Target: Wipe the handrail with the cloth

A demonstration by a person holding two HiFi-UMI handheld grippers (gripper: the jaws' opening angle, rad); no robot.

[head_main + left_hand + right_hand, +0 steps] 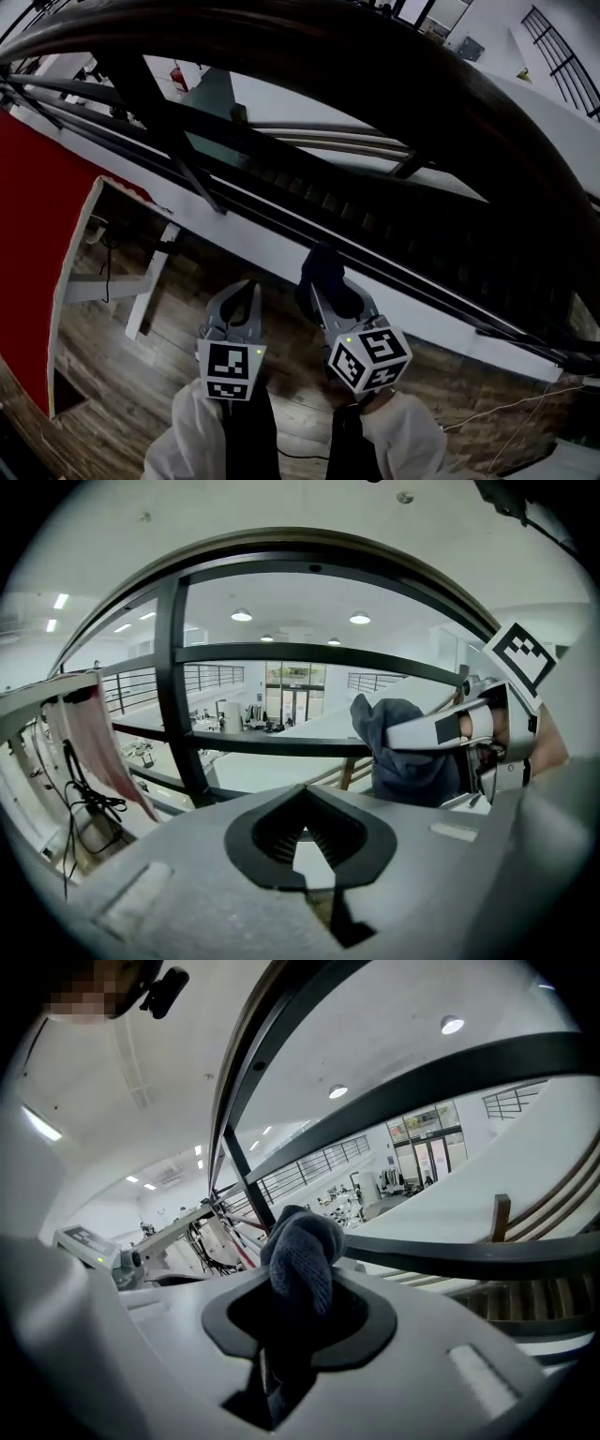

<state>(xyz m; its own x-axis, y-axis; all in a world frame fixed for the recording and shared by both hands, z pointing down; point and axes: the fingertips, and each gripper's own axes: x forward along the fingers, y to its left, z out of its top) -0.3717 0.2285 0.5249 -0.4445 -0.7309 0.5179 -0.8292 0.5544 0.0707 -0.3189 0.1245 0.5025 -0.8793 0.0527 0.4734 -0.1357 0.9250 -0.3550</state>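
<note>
Right gripper (328, 289) clamps the bunched dark-blue cloth (322, 265) below the handrail (450, 103), whose long axis sweeps left to right above. Left gripper (242, 302), closed and empty, sits lower.

Wood-plank floor (122, 384) with a thin cable (511, 405)

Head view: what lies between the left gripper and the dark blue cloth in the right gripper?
Nothing. In the head view the gap from left gripper to dark blue cloth is bare, over wooden floor.

head cam steeply down, gripper cams outward, all share handrail (375, 80)
</note>
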